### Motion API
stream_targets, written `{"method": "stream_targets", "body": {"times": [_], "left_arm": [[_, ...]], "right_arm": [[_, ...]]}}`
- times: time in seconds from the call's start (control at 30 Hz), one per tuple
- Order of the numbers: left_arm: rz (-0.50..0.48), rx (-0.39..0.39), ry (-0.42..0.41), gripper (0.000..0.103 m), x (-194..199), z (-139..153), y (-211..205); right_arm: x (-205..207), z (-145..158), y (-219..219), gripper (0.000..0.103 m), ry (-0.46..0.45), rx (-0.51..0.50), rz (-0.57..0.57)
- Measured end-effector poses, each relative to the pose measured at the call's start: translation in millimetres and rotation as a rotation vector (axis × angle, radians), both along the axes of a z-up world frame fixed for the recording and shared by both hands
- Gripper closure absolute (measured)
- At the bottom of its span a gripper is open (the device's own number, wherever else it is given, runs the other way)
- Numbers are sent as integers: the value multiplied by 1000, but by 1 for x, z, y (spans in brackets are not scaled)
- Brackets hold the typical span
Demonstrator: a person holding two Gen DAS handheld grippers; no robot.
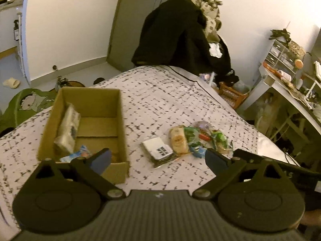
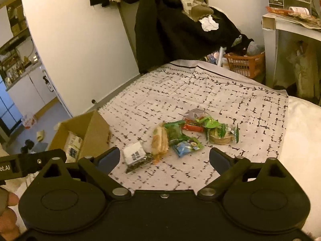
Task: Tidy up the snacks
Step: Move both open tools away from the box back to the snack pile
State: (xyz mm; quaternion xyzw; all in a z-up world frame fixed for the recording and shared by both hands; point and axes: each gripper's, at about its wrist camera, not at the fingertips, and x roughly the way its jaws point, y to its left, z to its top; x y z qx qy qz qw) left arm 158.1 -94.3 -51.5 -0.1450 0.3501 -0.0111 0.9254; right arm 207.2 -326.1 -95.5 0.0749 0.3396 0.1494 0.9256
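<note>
A loose heap of snacks [image 1: 192, 140] lies on the patterned bed cover [image 1: 160, 96]: a white packet with a black code [image 1: 158, 148], a tan biscuit pack [image 1: 178, 139], and green, blue and red wrappers. To their left stands an open cardboard box [image 1: 118, 108] holding a white packet [image 1: 68, 128] and a blue one [image 1: 82, 153]. My left gripper [image 1: 158, 156] hovers open before the white packet, nothing between its fingers. My right gripper [image 2: 164, 154] is open too, just short of the blue wrapper [image 2: 187, 146] and biscuit pack [image 2: 159, 138]. The box [image 2: 94, 132] sits at its left.
A chair piled with dark coats [image 1: 180, 36] stands beyond the bed's far end. An orange basket [image 2: 244, 64] and a cluttered white desk [image 1: 280, 88] are at the right. A green rug [image 1: 26, 104] and a slipper [image 1: 11, 83] lie on the floor at the left.
</note>
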Motion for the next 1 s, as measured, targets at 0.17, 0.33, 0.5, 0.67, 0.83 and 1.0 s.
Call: {"method": "stream_targets", "body": {"times": [0.17, 0.33, 0.5, 0.67, 0.83, 1.0], "left_arm": [[-2, 7, 31, 8, 22, -11, -16], [31, 7, 68, 11, 44, -22, -23], [38, -17, 91, 16, 60, -33, -33], [62, -19, 111, 17, 78, -44, -45], [120, -45, 134, 17, 92, -58, -50], [182, -81, 123, 17, 93, -72, -54]], "right_arm": [[19, -12, -10, 12, 11, -24, -23], [37, -19, -20, 12, 4, -37, -25], [56, -30, -35, 12, 31, 8, -45], [68, -41, -48, 12, 43, 2, -71], [75, -53, -61, 12, 54, 3, -107], [83, -60, -65, 13, 57, -5, -109]]}}
